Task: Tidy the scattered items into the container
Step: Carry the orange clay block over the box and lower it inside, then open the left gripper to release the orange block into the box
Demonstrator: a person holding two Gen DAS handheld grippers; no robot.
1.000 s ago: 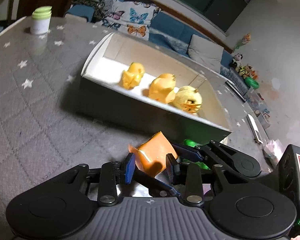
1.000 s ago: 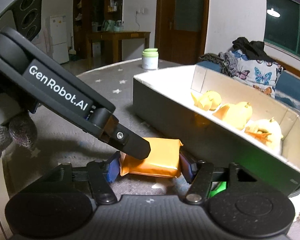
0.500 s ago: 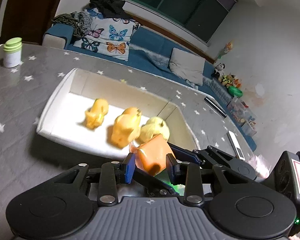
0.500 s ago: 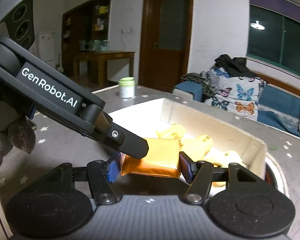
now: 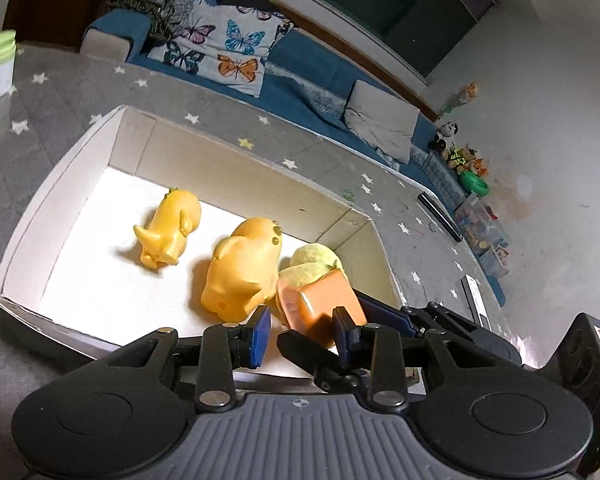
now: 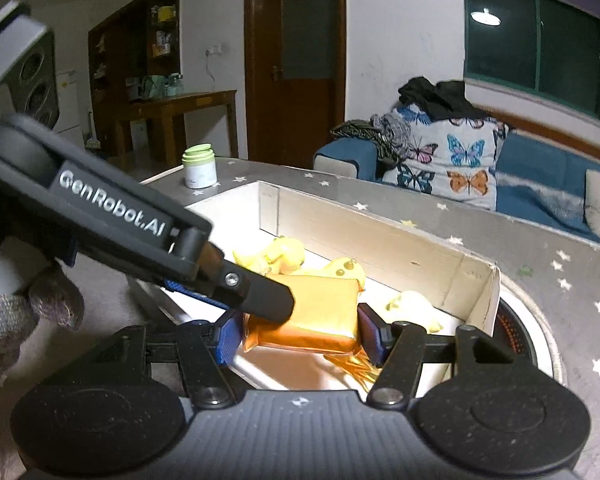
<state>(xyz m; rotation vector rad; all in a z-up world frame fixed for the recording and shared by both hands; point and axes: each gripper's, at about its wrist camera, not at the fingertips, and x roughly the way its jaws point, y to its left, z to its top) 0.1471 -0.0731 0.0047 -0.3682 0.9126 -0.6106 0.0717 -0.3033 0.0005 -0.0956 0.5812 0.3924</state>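
light: dim indoor, ceiling lamp (image 6: 486, 17) reflected in window | glare: box floor (image 5: 100, 280) blown white | shadows: soft under toys | edges: strong fisheye warp | blur: slight

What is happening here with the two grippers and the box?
A person is tidying toys into the white box. The right gripper is shut on an orange packet and holds it over the box. The left gripper is open beside it. Two yellow pig toys and a plush toy already lie inside.
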